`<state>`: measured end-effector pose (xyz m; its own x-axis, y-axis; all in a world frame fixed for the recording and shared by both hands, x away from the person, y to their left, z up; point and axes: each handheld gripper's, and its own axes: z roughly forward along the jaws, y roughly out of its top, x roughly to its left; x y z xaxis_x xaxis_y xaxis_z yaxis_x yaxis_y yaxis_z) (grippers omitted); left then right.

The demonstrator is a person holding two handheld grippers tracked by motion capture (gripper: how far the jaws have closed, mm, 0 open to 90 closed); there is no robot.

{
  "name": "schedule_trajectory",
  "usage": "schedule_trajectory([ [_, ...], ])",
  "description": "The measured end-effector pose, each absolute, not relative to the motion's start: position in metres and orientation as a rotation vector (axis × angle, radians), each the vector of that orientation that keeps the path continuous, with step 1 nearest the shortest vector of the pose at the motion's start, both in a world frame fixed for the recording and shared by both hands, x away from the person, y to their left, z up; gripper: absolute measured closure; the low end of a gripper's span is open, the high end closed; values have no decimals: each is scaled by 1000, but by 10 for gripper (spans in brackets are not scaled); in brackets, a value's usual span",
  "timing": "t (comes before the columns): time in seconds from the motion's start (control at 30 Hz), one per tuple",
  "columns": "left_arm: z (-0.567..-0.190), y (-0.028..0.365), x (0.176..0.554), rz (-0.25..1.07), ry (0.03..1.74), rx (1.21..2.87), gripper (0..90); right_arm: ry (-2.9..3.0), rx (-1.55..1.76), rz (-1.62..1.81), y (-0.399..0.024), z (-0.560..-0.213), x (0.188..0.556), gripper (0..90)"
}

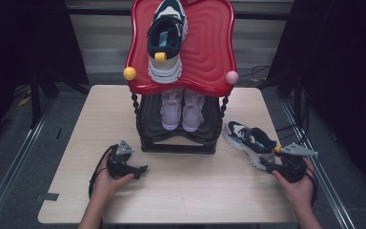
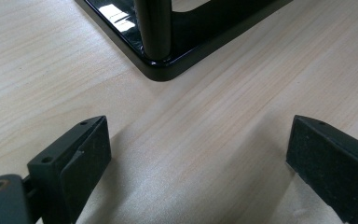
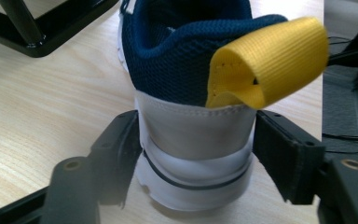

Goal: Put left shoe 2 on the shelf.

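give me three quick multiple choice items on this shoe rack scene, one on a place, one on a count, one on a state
1. Where is the pink pair of shoes?
A. on the red top shelf
B. on the rack's lower black shelf
C. on the table

2. How many navy and white sneakers are there?
A. one
B. two
C. three

3. How do the left gripper jaws stand?
A. wide apart over bare table
B. clamped on a shoe
C. around the rack post

Answers:
1 B, the pair sits under the red top shelf.
2 B, one sneaker on top, one sneaker on the table.
3 A, just wood shows between them.
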<state>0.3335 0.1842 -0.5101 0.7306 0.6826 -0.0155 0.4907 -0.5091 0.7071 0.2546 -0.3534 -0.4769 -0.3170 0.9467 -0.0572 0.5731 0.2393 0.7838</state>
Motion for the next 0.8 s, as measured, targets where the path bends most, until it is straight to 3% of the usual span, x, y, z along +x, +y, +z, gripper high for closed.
schedule_trajectory([
  [0.1,-510,184,334,349,881,2215,59,2003,1368,964,-345,-475,249,455],
  [0.53,-510,184,333,345,884,2212,58,2108,1279,1080,-307,-474,237,423],
  [0.63,-510,184,334,350,882,2215,58,2120,1264,1080,-300,-474,237,405],
  [0.8,-510,184,333,340,884,2212,58,2136,1298,1094,-301,-473,240,285],
])
